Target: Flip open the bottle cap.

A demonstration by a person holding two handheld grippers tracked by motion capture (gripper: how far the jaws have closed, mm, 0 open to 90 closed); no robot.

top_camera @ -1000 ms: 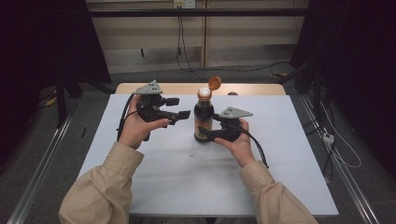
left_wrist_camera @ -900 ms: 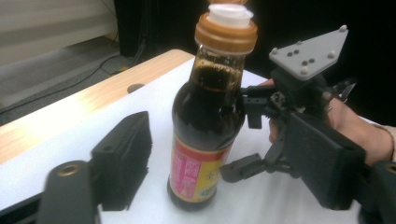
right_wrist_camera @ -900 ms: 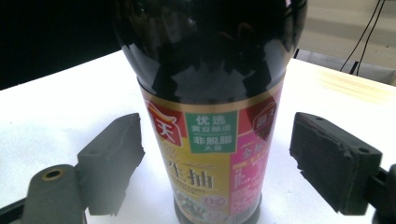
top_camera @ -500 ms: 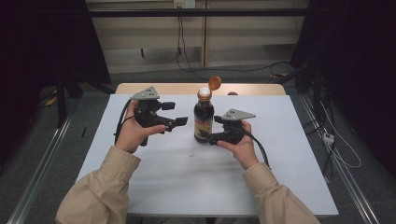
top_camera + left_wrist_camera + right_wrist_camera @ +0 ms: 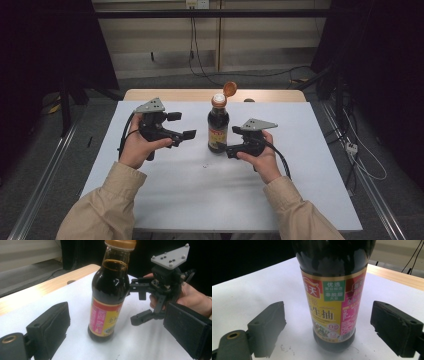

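Observation:
A dark soy sauce bottle [image 5: 218, 127] with a red and yellow label stands upright on the white table [image 5: 200, 200], its orange flip cap [image 5: 229, 89] hinged open. My left gripper [image 5: 182, 125] hovers to the bottle's left, clear of it. Its jaws have just been opening and nothing is between them; the bottle [image 5: 108, 297] stands farther ahead. My right gripper [image 5: 229, 141] is at the bottle's lower right. Its jaws have just been opening too, and its pads [image 5: 267, 327] stand apart on either side of the bottle [image 5: 333, 302] without touching it. The right gripper [image 5: 135, 303] is seen beyond the bottle.
The table's wooden far edge [image 5: 165, 94] lies behind the bottle. Cables [image 5: 360, 160] trail on the floor to the right, and dark curtains flank the table. A few small dark specks [image 5: 205, 165] mark the cloth in front of the bottle.
Both grippers' jaws have spread wider. The left gripper has drawn slightly back to the left of the bottle. The bottle has stayed where it was.

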